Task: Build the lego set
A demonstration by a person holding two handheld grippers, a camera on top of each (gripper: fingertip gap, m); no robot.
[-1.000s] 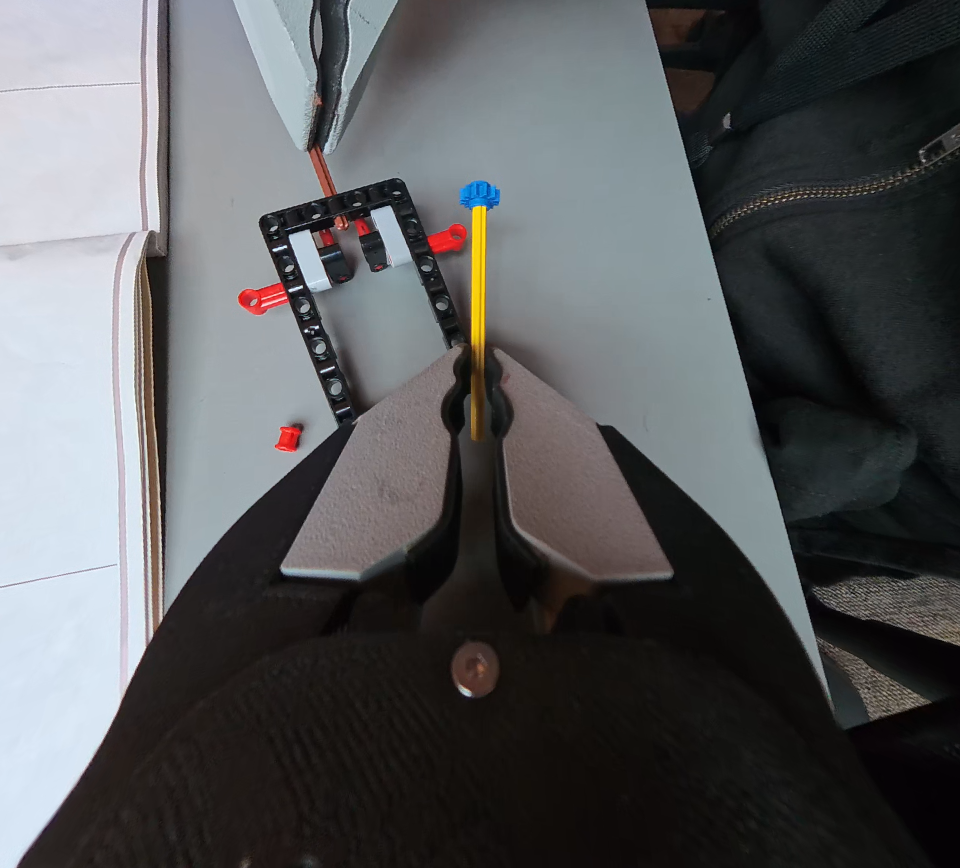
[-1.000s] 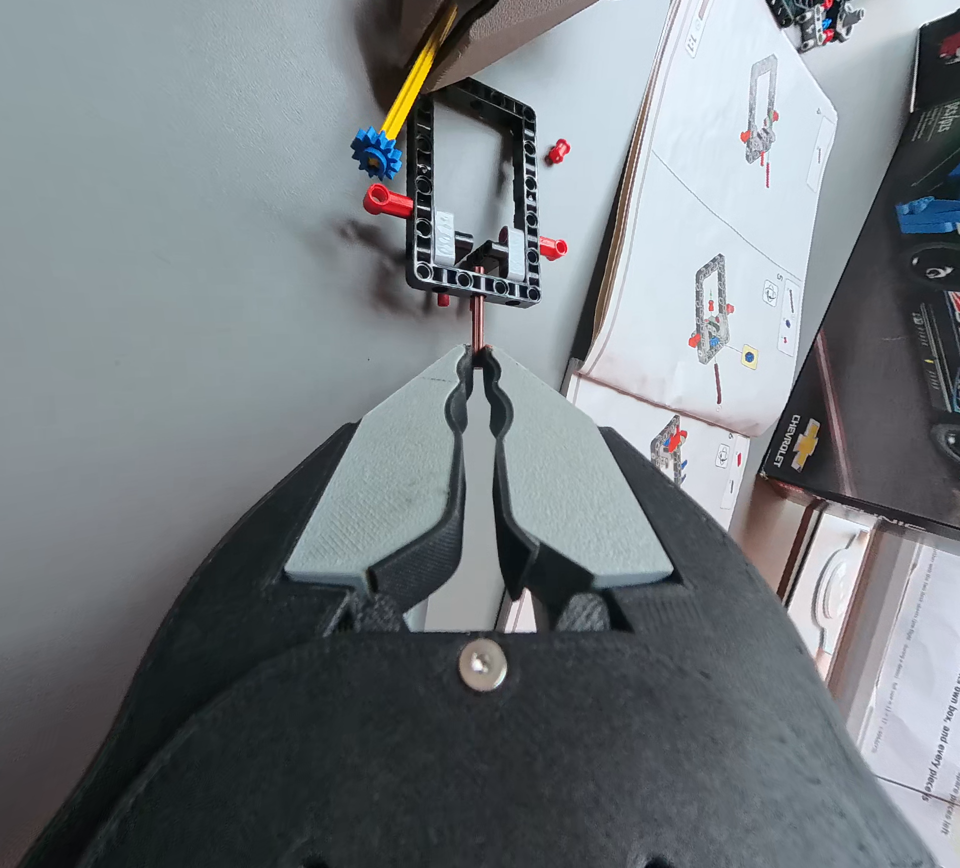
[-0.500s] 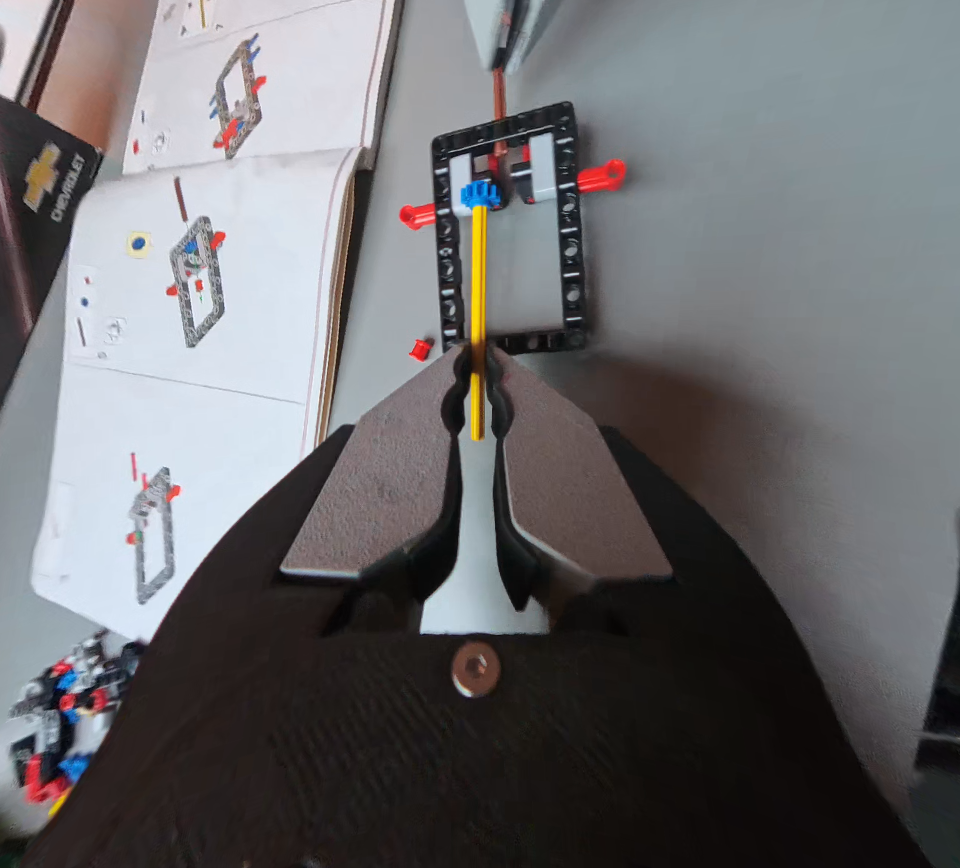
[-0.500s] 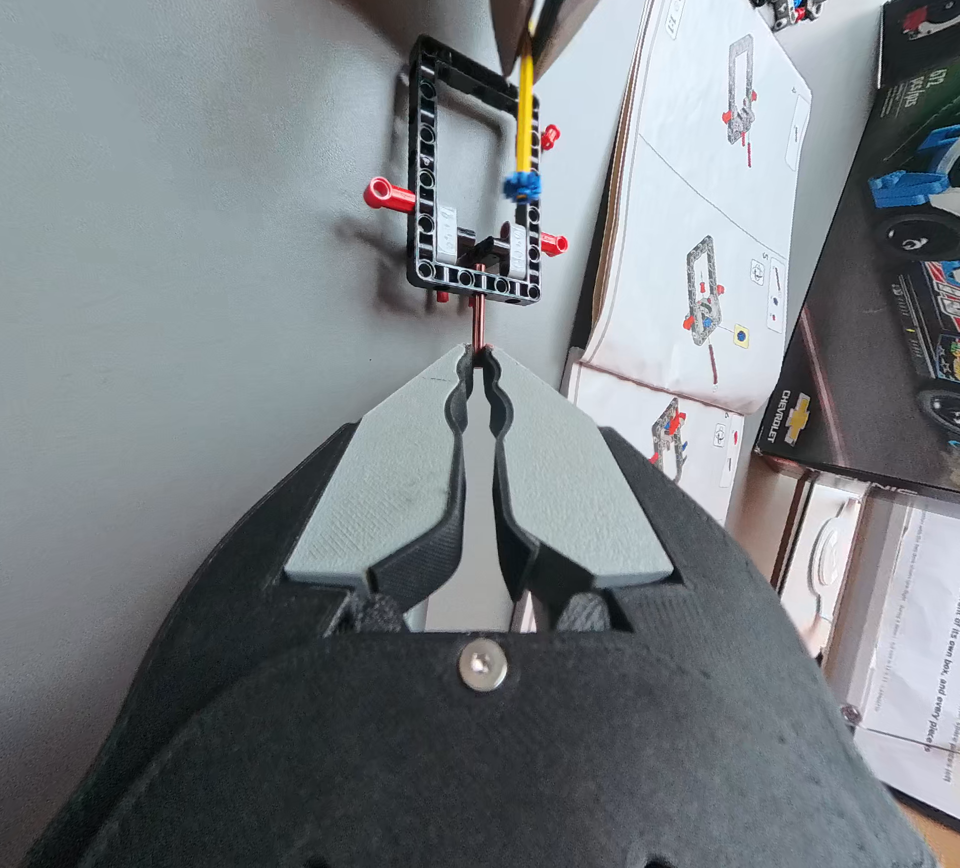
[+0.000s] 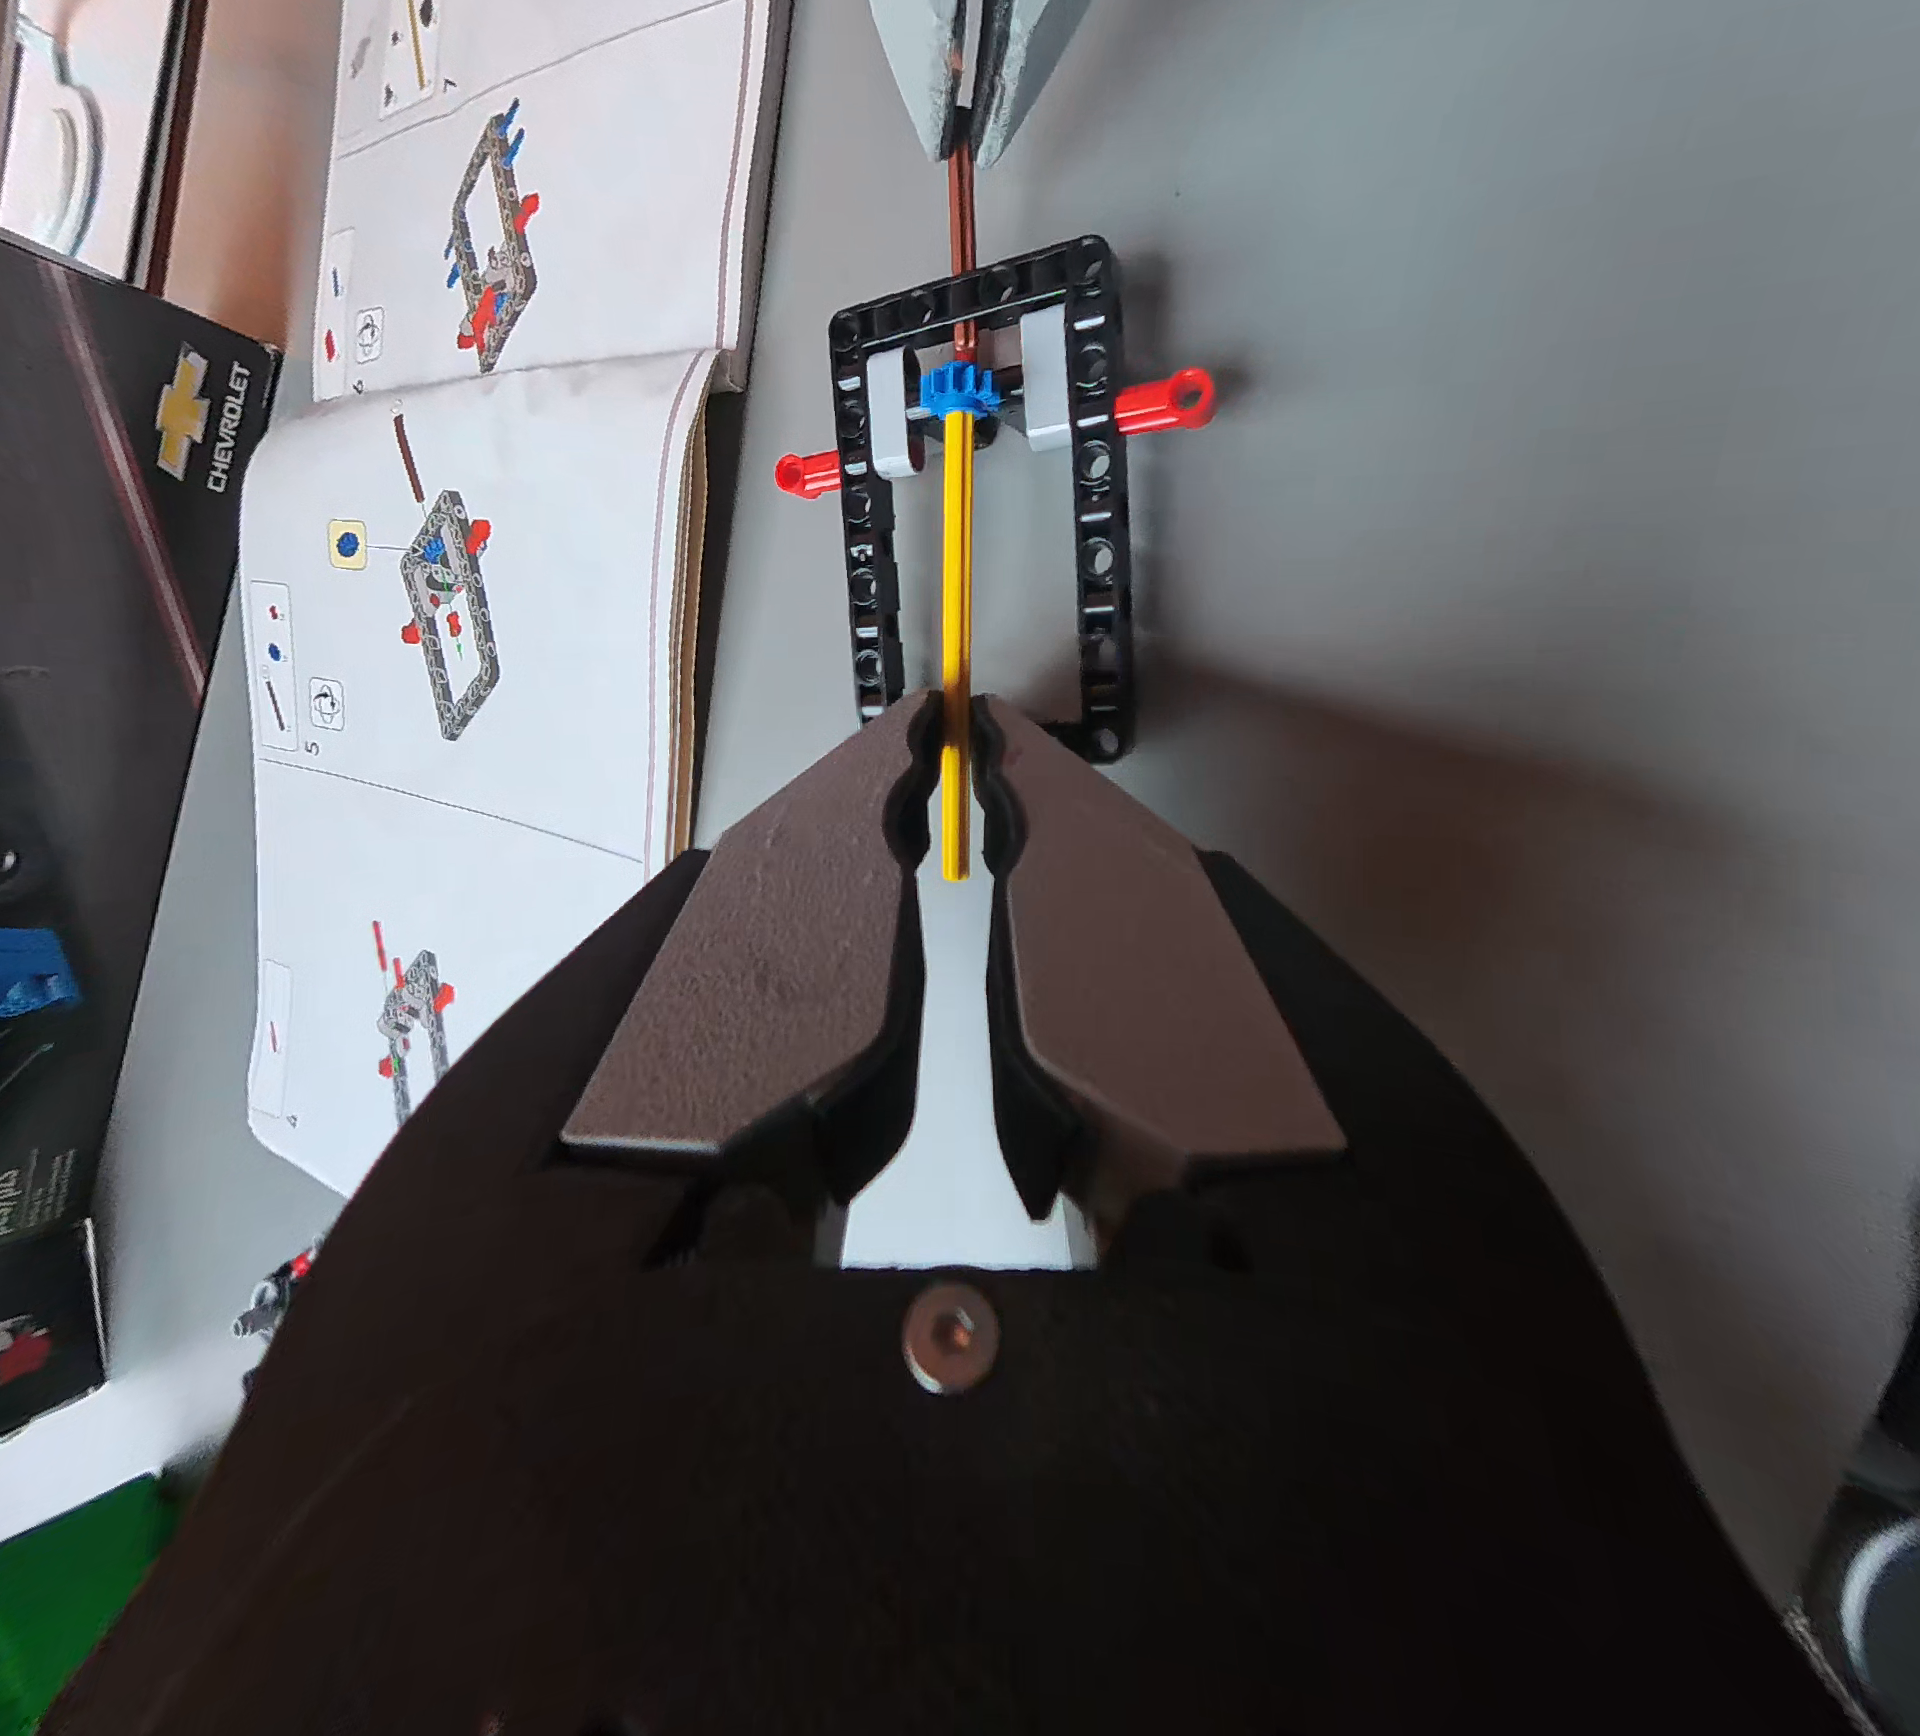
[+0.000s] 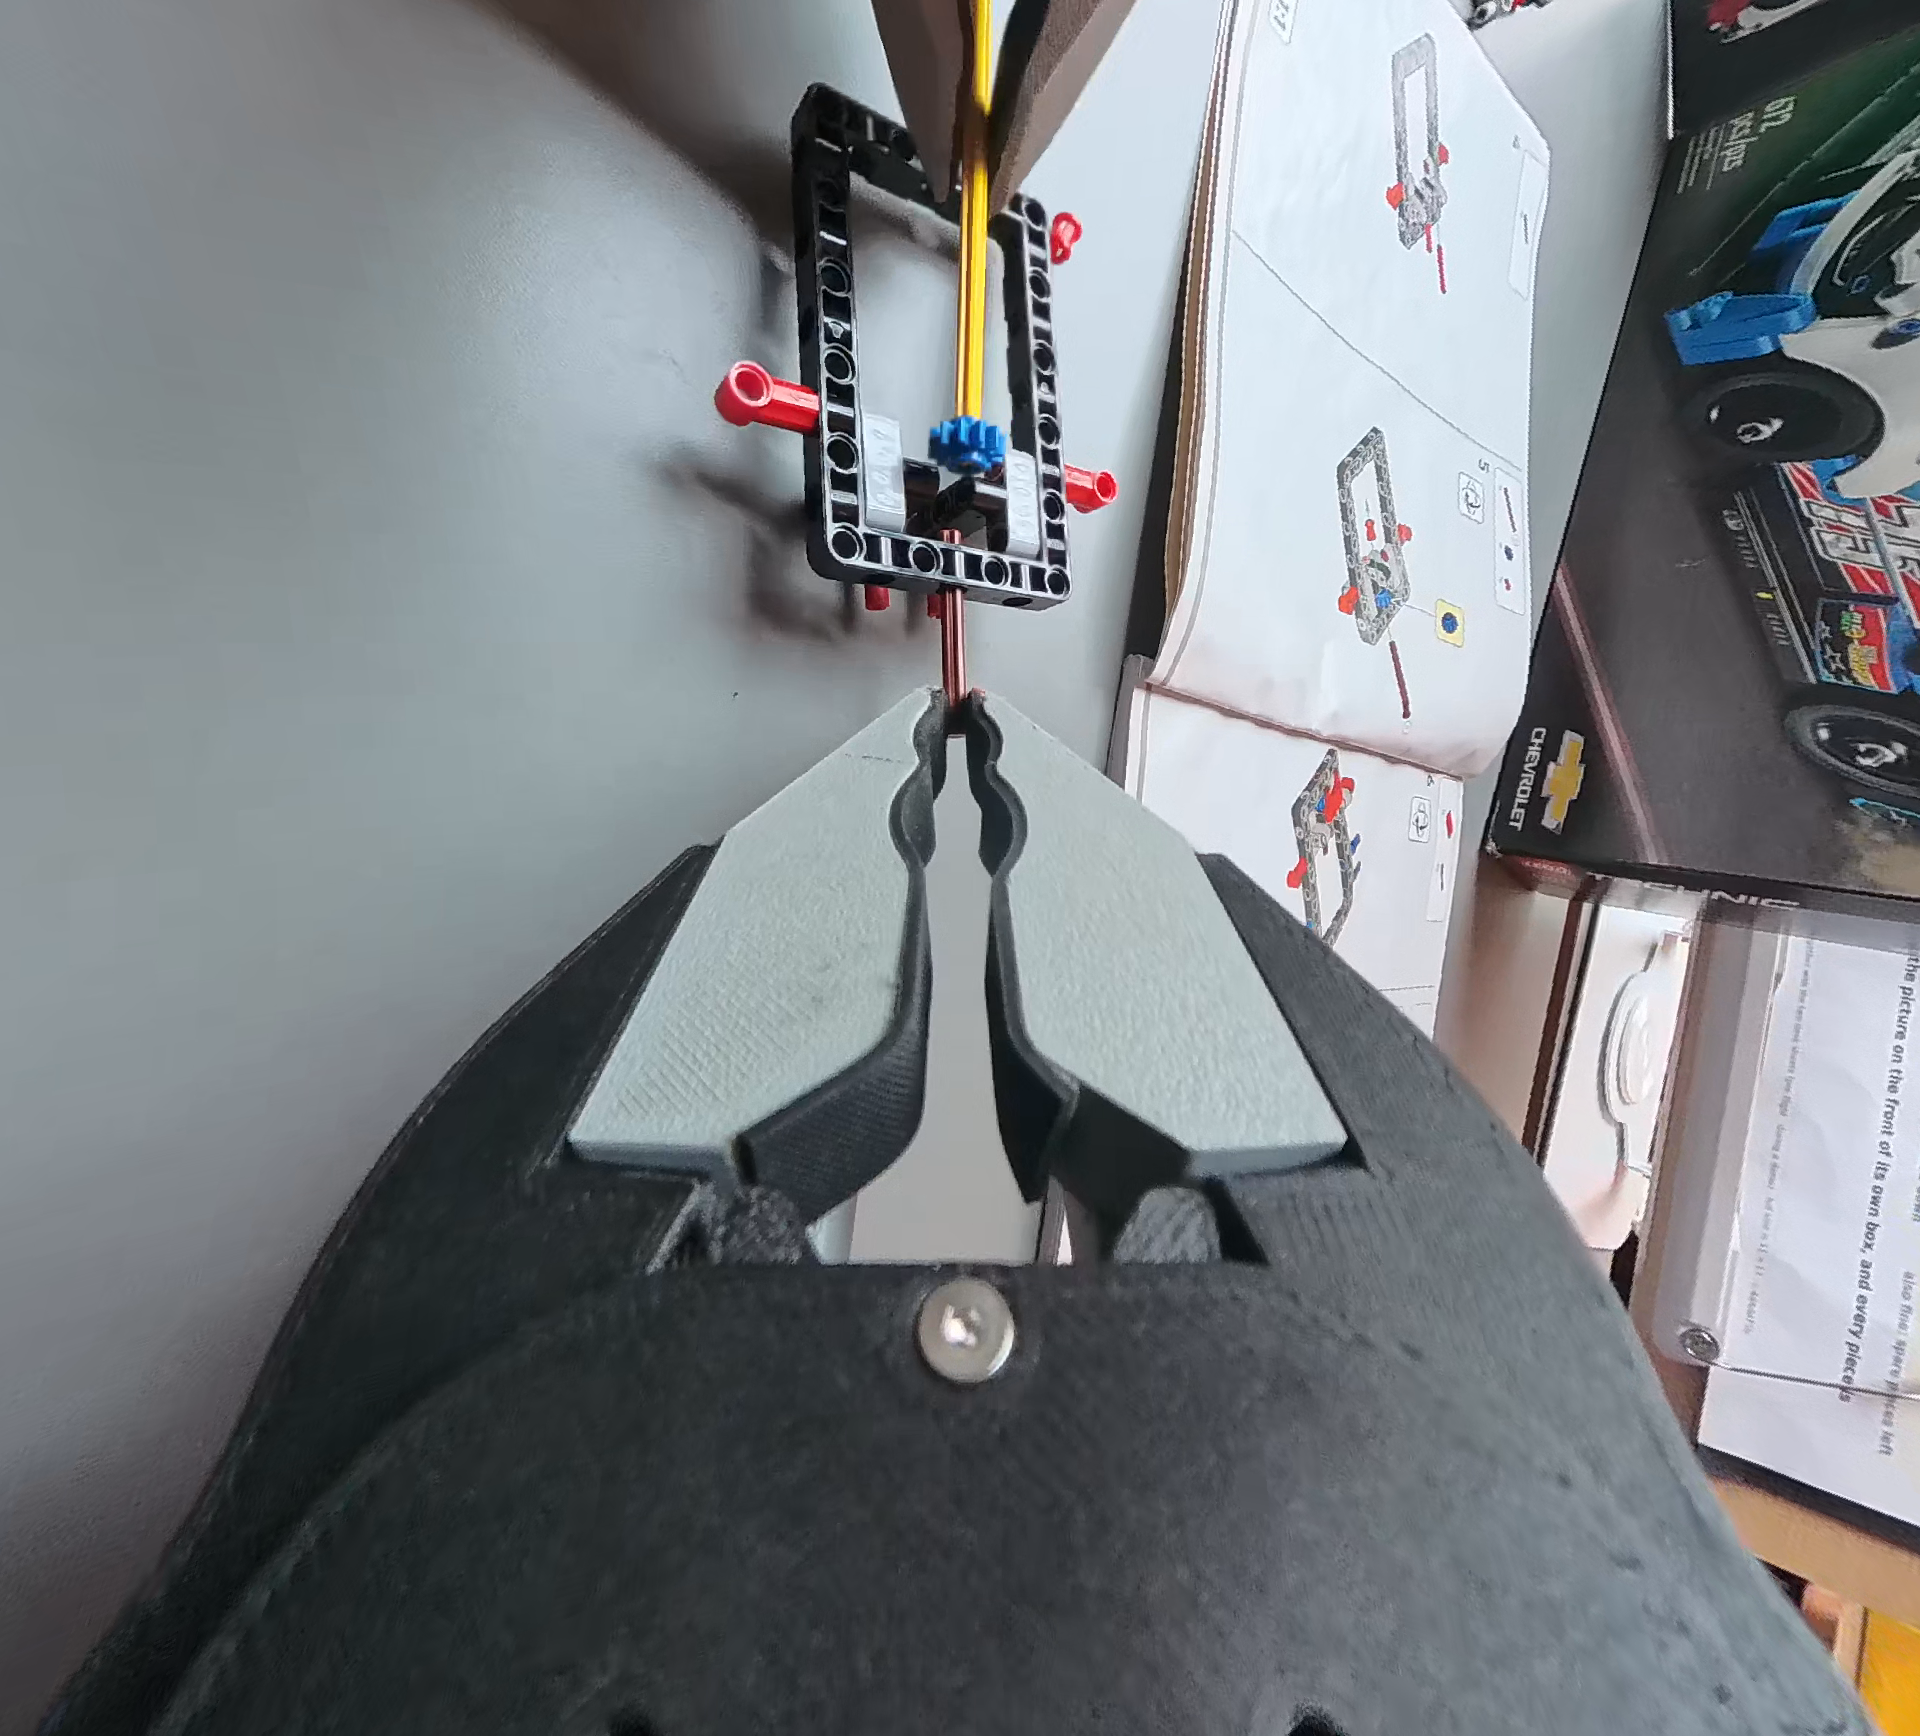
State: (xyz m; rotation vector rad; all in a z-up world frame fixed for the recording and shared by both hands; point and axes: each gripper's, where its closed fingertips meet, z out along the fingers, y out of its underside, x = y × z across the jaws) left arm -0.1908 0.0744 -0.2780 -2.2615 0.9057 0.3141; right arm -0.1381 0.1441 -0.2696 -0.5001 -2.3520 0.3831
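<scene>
While the left gripper (image 5: 956,710) pinches a yellow axle (image 5: 956,564), its blue gear (image 5: 958,390) sits inside the black frame (image 5: 1099,543) on the grey table (image 5: 1507,336); opposite, the right gripper (image 6: 958,704) clamps a brown axle (image 6: 952,647) entering the frame's far end.

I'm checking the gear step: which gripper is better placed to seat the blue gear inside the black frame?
Left. The left gripper is shut on the yellow axle carrying the blue gear, already inside the black frame. The right gripper is shut on the brown axle, probably steadying it.
</scene>
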